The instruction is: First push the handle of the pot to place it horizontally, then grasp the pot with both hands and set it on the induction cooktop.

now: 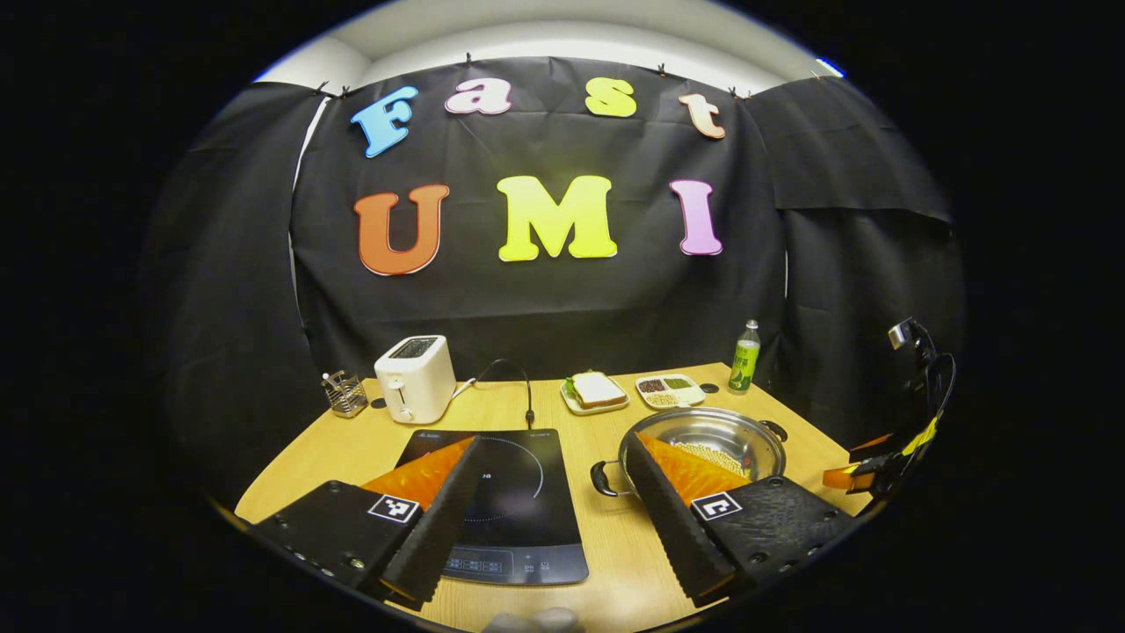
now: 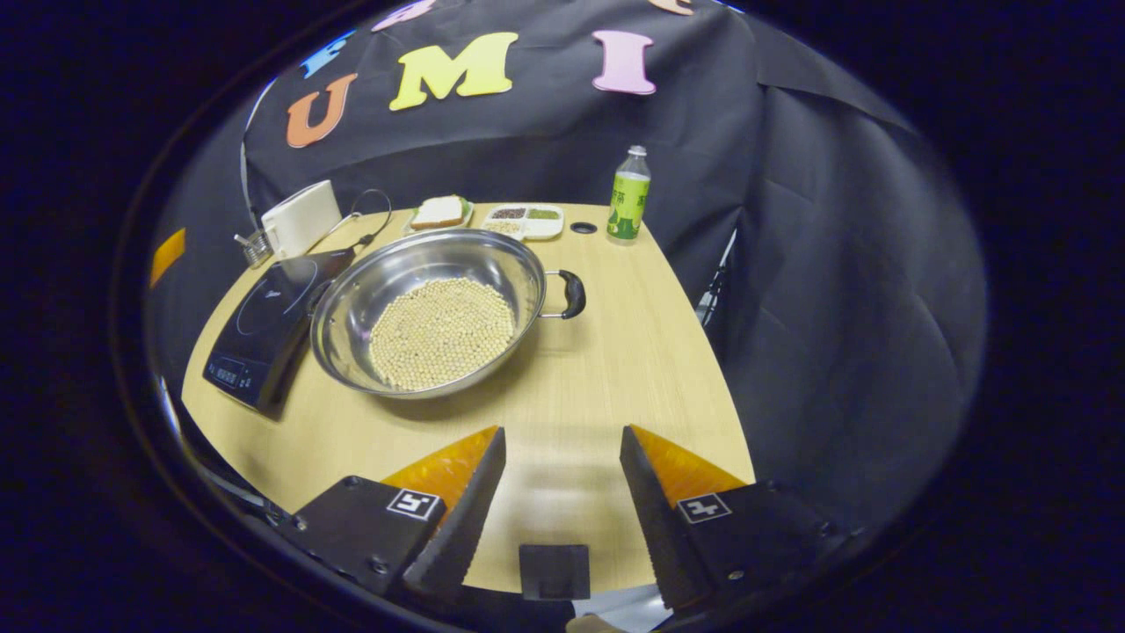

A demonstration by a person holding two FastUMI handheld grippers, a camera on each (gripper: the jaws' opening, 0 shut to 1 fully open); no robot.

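Fingers spread on both grippers, left gripper point(image 1: 545, 514) and right gripper point(image 2: 562, 497), holding nothing. Pot point(image 2: 431, 308) sits on bench point(image 2: 606, 369) beside cooktop point(image 1: 505, 501); bean-loaded steel, likely heavy, slick—grip side handles point(image 2: 571, 293).

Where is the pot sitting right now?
In the right gripper view the pot rests on the wooden table, just right of the induction cooktop, nearer than the bottle.

Both grippers' jaws apart, holding nothing.
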